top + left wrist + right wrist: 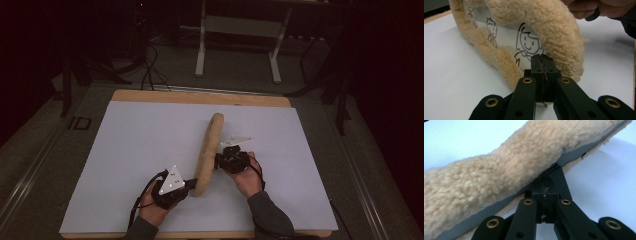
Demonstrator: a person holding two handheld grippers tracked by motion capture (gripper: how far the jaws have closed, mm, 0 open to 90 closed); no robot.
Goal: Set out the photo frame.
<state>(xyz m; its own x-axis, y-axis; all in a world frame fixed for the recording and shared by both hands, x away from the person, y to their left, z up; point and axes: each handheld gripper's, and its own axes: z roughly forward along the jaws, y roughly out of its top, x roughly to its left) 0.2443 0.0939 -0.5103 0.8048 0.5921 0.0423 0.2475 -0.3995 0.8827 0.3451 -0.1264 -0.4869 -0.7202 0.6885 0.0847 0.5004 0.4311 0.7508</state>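
Fluffy tan slipper (pixel 207 152) is held up on edge near middle of white table sheet (pixel 125 150), running from 12 o'clock to 6 o'clock.

Left gripper (pixel 191 184) is pinched tight on thin inner lining at 6 o'clock end; cartoon faces are seen on lining (pixel 525 46).

Right gripper (pixel 218 161) is pinched on grey edge (pixel 574 155) at 3 o'clock side, about halfway along.

Step in hand, as judged: slipper is being held open or turned by both grips.

Next move, likely: both pinches must be kept firm, hands moved together, so thin lining is not torn or let slip.
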